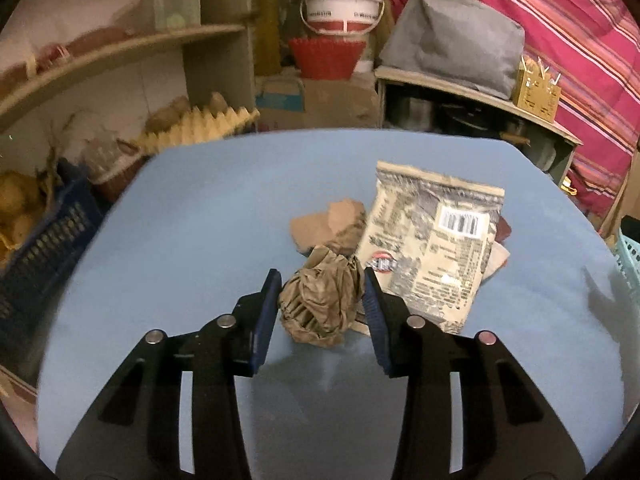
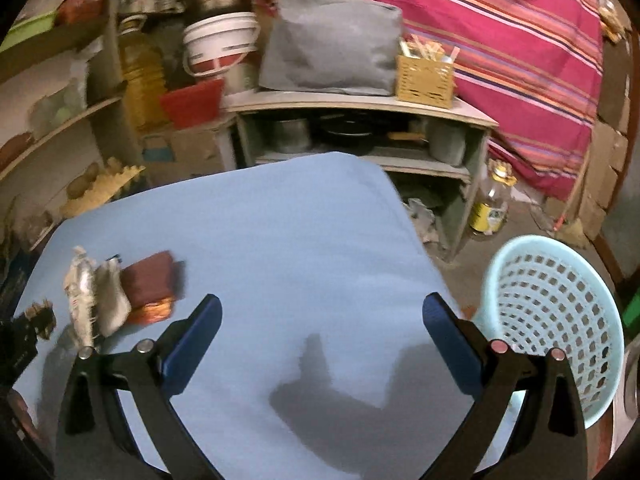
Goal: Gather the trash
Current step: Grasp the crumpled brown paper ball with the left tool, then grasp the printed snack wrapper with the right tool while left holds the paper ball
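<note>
A crumpled brown paper ball (image 1: 320,304) lies on the blue table (image 1: 192,240), and my left gripper (image 1: 320,276) is shut on it, one blue pad against each side. Just behind the ball are brown cardboard scraps (image 1: 328,222) and a beige printed packet (image 1: 432,248) with a barcode. My right gripper (image 2: 322,300) is open wide over bare table with nothing between its fingers. In the right wrist view a white wrapper (image 2: 82,300) and a maroon and orange packet (image 2: 150,284) lie to its left. A light blue plastic basket (image 2: 552,320) stands off the table's right edge.
A dark blue crate (image 1: 44,256) and an egg tray (image 1: 200,124) sit left of the table by curved shelves. Behind the table are a white bucket (image 1: 342,6), a red basket (image 1: 326,58) and a low shelf with a grey bag (image 2: 332,40). A bottle (image 2: 490,204) stands on the floor.
</note>
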